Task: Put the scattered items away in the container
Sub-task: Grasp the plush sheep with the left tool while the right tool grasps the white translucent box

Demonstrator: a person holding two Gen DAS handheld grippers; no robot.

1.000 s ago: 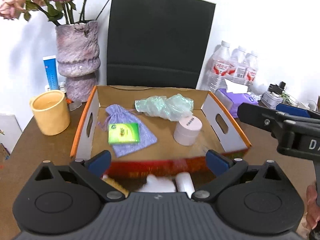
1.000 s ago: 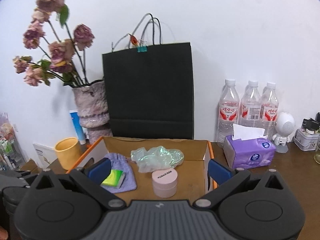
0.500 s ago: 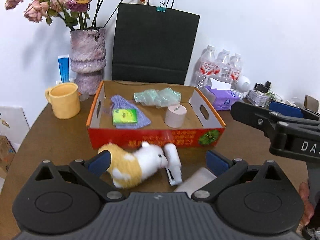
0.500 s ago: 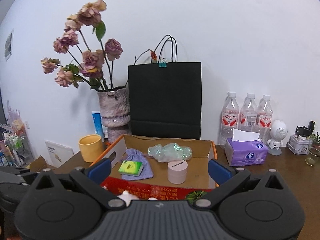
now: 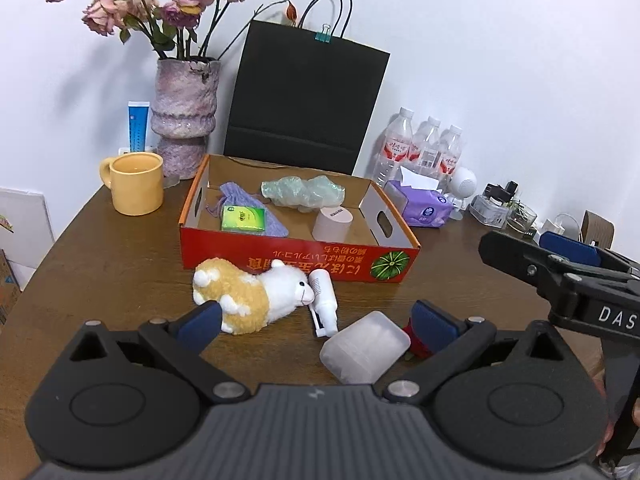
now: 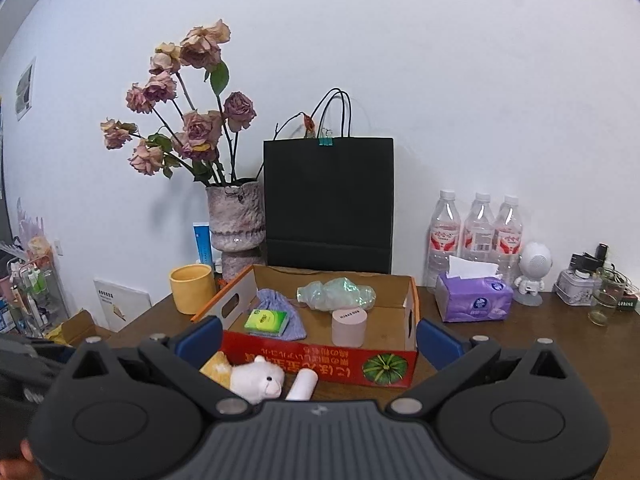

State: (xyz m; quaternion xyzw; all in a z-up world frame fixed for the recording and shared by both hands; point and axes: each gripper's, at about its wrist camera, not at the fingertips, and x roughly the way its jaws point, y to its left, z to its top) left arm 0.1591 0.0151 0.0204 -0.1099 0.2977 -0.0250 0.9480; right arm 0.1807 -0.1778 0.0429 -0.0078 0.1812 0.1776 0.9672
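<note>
A red cardboard box (image 5: 280, 258) (image 6: 400, 282) holds a lilac pouch (image 5: 256, 204), a green packet (image 5: 243, 218), a crumpled green bag (image 5: 304, 190) and a pink jar (image 5: 332, 224). In front of it lie a yellow-and-white plush sheep (image 5: 252, 294) (image 6: 256, 378), a white tube (image 5: 324, 296) (image 6: 302, 386), a frosted plastic case (image 5: 364, 346) and a small red item (image 5: 416, 344). My left gripper (image 5: 316, 322) is open and empty, just above these. My right gripper (image 6: 318, 338) is open and empty, higher up, and shows at the right of the left wrist view (image 5: 560, 264).
A yellow mug (image 5: 136, 182), a vase of dried roses (image 5: 186, 120) and a black paper bag (image 5: 304, 96) stand behind the box. Water bottles (image 5: 424, 148), a purple tissue pack (image 5: 424, 204) and small desk clutter (image 5: 504, 208) sit at the right. The table's left edge is near.
Both grippers have pulled back and up from the box. The sheep, tube and frosted case have come into view in front of the box. Both stay open.
</note>
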